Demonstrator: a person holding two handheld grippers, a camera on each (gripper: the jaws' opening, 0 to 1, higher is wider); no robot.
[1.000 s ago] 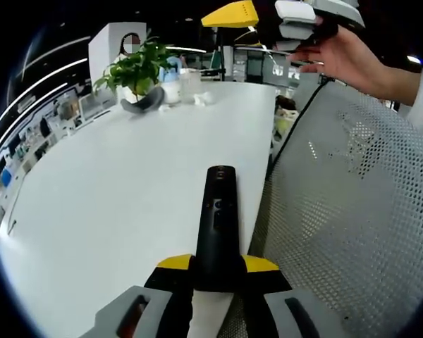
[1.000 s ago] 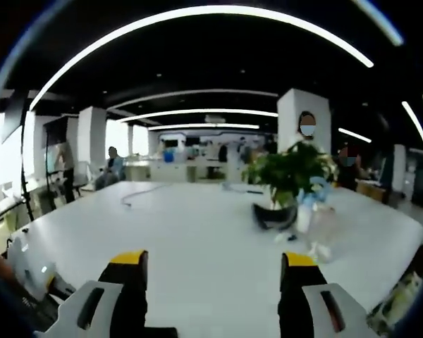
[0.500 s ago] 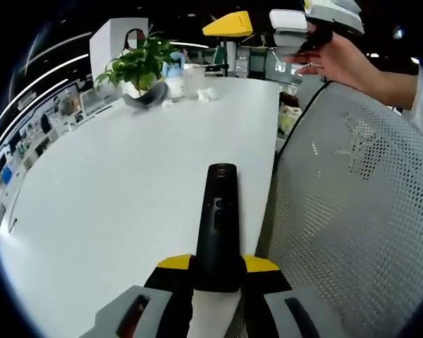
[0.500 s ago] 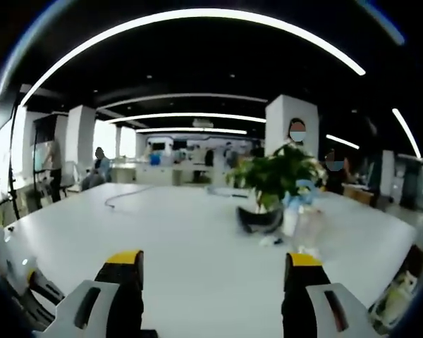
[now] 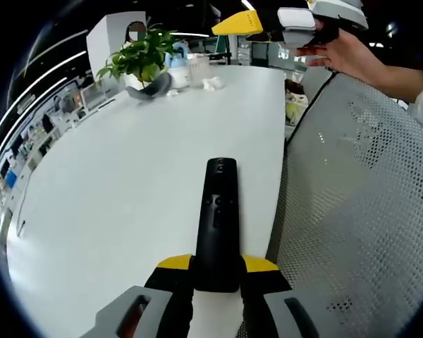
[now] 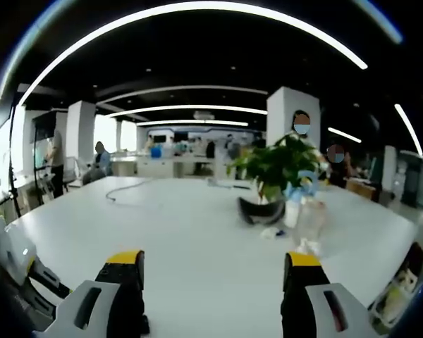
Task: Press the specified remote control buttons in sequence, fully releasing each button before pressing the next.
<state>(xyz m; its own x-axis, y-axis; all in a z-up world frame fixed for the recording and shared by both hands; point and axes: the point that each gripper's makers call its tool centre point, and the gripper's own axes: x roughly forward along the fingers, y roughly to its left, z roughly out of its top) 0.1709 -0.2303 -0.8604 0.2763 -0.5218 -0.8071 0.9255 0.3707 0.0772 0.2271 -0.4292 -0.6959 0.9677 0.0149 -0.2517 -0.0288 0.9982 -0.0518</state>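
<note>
over the white table [image 5: 113, 183], left gripper [image 5: 217, 266] pinches the remote's [image 5: 218, 218] base; right gripper [image 6: 211, 274] spread.

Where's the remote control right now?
In the left gripper view, the black remote sticks forward from the left tool, clamped between its jaws, over the white table near its edge beside a mesh chair.

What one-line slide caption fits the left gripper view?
Left tongs grip a black remote control above a white table, the right tongs raised beyond.
</note>
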